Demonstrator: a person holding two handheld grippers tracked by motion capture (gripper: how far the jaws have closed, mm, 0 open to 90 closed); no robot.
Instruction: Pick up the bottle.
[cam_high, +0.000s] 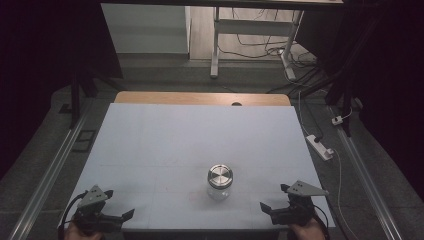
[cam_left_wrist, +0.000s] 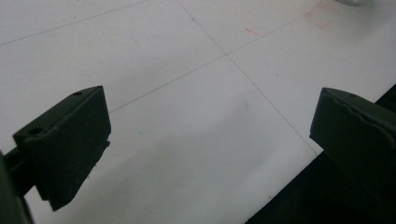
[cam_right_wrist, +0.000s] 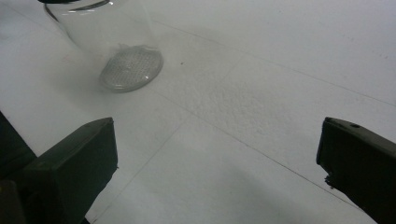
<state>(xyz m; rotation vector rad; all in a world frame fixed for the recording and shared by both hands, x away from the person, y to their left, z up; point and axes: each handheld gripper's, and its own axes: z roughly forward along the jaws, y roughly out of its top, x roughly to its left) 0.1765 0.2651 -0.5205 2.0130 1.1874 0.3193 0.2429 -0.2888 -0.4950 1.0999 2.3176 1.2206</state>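
Observation:
A clear glass jar (cam_high: 219, 184) with a shiny metal lid (cam_high: 220, 176) stands upright near the front middle of the white table (cam_high: 195, 145). Its glass body (cam_right_wrist: 114, 42) rises at the upper left of the right gripper view. My left gripper (cam_high: 121, 204) rests at the front left corner, open, with bare table between its jaws (cam_left_wrist: 210, 135). My right gripper (cam_high: 274, 197) rests at the front right, open, its jaws wide apart (cam_right_wrist: 217, 154) and pointed toward the jar, a short way off it. Neither holds anything.
A wooden strip (cam_high: 202, 98) runs along the table's far edge. A white power strip (cam_high: 320, 146) and cables lie on the floor at the right. A desk frame (cam_high: 252, 37) stands behind. The table's front edge (cam_left_wrist: 322, 163) lies just by the left gripper's jaw.

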